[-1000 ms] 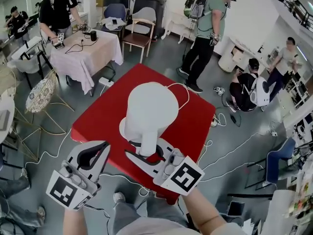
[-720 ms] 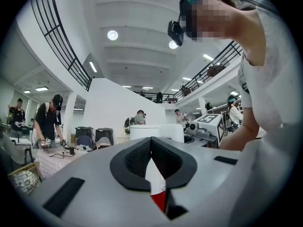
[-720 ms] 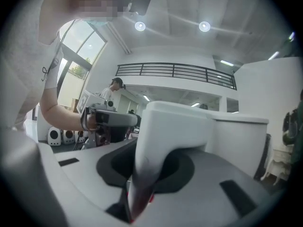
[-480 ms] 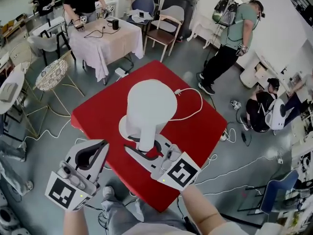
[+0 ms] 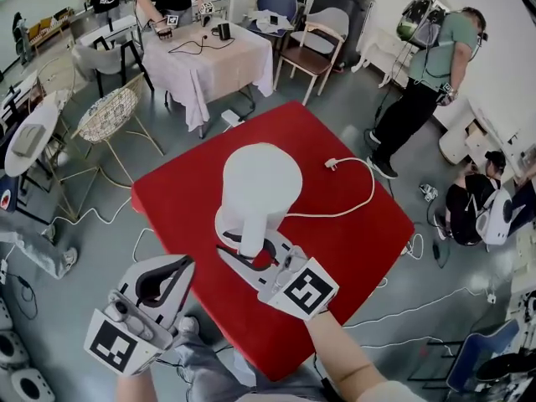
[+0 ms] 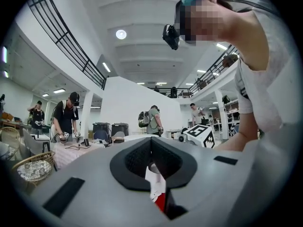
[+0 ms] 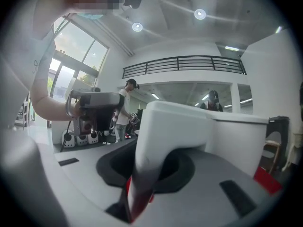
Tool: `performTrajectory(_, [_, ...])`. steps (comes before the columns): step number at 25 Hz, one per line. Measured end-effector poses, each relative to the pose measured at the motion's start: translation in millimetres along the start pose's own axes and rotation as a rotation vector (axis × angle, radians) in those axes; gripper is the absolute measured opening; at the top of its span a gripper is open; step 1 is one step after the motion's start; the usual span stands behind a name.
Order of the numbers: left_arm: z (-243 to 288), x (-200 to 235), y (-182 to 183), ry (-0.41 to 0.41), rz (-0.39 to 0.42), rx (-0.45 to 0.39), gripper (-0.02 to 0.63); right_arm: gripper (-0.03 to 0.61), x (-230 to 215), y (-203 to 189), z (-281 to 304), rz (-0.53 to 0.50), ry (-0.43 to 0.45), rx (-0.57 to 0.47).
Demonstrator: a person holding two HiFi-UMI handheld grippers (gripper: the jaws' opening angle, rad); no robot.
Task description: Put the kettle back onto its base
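A white kettle (image 5: 258, 182) stands upright over the red table (image 5: 352, 241). My right gripper (image 5: 248, 246) is shut on its handle (image 5: 251, 239) from the near side. In the right gripper view the handle (image 7: 163, 136) fills the space between the jaws of that gripper (image 7: 142, 176). The round white base (image 5: 220, 223) shows as a rim under the kettle's left side; whether the kettle rests on it I cannot tell. My left gripper (image 5: 188, 263) hangs off the table's near left edge, shut with nothing in it, and its pads meet in the left gripper view (image 6: 151, 143).
The base's white cord (image 5: 360, 199) loops over the table to a plug (image 5: 332, 164). Beyond stand a cloth-covered table (image 5: 209, 57), chairs (image 5: 314, 44), a wicker chair (image 5: 107, 114) and several people. Cables lie on the floor at right.
The right gripper has sunk with the kettle still in it, and the left gripper has dropped a little. The head view has shifted, so more of the red table shows.
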State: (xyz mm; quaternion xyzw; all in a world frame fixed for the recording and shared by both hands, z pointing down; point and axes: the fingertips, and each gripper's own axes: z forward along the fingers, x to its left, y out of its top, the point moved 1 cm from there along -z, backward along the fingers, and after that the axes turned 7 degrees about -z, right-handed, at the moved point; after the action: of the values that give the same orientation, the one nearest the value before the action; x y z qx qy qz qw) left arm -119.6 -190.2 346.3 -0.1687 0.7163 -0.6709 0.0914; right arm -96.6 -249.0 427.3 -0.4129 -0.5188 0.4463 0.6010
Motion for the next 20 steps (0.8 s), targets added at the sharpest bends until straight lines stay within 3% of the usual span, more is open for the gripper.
performTrajectory(4, [-8,4,-21,0.04,-0.006,0.078,0.011,0.084,-1,-10,4,0.0,0.02,0.004])
performTrajectory(15, [-3,8,-23,0.059,0.004,0.06,0.011,0.084,-2,-11,15,-0.015,0.053,-0.015])
performTrajectory(20, [-4,12,-27,0.049,-0.015,0.091,0.011,0.084,4,-10,12,-0.007,0.054,-0.018])
